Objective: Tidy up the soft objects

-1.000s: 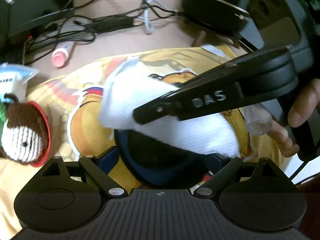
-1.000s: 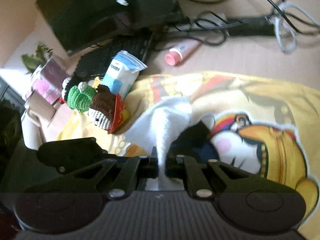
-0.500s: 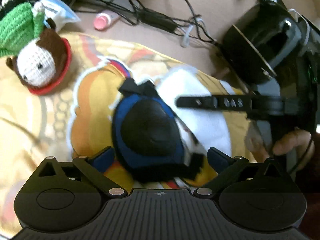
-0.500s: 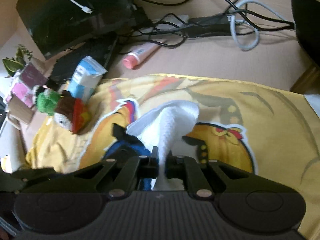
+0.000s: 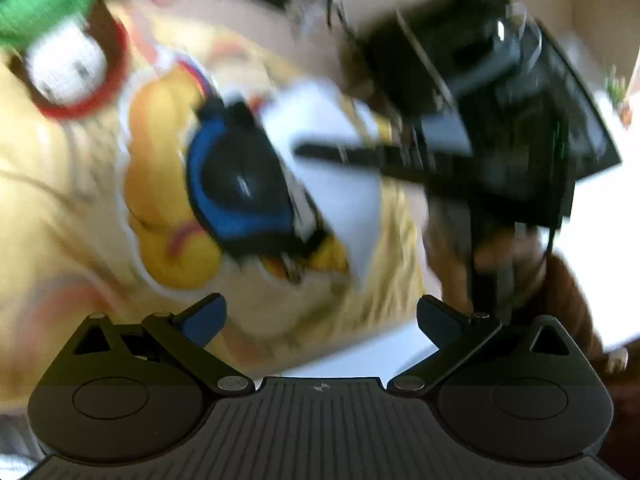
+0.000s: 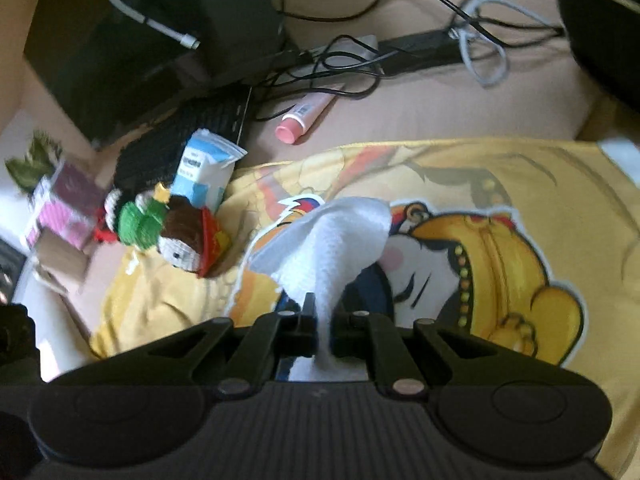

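My right gripper (image 6: 324,332) is shut on a white towel (image 6: 336,240), which hangs up off a yellow cartoon-print cloth (image 6: 520,184). Under the towel lies a blue-and-black padded piece (image 6: 372,292). The left wrist view is blurred. In it the padded piece (image 5: 236,184) lies flat on the yellow cloth (image 5: 60,208), with the white towel (image 5: 332,184) at its right and my right gripper (image 5: 312,151) pinching it from the right. My left gripper (image 5: 320,316) is open wide, nothing between its fingers, short of the padded piece.
Crochet dolls (image 6: 184,240), one of them green (image 6: 138,224), sit at the cloth's left edge beside a blue-white pack (image 6: 204,172). A pink tube (image 6: 304,116), tangled cables (image 6: 352,64), a keyboard (image 6: 192,132) and a black box (image 6: 140,32) lie behind.
My left gripper has drawn back from the blue-and-black piece, rolled, and spread its jaws wider. My right gripper stays shut on the white towel and has risen a little.
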{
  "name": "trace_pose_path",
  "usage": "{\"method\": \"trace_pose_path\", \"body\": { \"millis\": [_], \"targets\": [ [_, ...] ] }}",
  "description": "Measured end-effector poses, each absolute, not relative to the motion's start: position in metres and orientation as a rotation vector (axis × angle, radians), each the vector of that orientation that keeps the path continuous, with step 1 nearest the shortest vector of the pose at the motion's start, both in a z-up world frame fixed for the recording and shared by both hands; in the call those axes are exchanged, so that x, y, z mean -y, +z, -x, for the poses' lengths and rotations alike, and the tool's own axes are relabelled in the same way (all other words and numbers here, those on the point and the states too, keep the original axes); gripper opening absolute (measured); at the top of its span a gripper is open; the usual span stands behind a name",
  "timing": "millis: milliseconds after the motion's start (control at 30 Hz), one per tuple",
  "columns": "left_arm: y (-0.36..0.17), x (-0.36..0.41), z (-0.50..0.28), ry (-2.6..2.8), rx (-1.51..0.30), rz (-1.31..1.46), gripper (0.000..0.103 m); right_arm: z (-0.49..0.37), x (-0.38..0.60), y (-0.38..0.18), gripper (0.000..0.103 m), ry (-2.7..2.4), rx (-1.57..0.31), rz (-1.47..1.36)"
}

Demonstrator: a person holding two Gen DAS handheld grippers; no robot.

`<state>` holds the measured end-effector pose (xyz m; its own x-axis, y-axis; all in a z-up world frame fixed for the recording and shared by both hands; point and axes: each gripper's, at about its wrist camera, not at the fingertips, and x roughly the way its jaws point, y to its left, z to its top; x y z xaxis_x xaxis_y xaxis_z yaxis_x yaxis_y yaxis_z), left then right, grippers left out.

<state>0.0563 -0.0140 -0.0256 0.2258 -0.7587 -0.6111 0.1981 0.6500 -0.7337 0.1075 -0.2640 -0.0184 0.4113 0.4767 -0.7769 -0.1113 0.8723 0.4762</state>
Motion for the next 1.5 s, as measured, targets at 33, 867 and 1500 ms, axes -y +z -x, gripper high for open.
{"method": "trace_pose_path", "body": {
  "millis": [33, 867, 1500],
  "targets": [
    [-0.023, 0.008, -0.059, -0.674, -1.127, 0.611, 0.103, -0.107, 0.267, -0.018, 0.006, 0.372, -1.092, -0.408],
    [-0.001, 0.044, -0.058, -0.399, -0.667, 0.415, 0.103, -0.113, 0.295, -0.063, 0.004, 0.628, -1.150, -0.828],
    [-0.023, 0.008, -0.057, -0.219, -0.858, 0.551, 0.103, -0.111, 0.283, -0.061, 0.005, 0.646, -1.191, -0.748]
  ]
}}
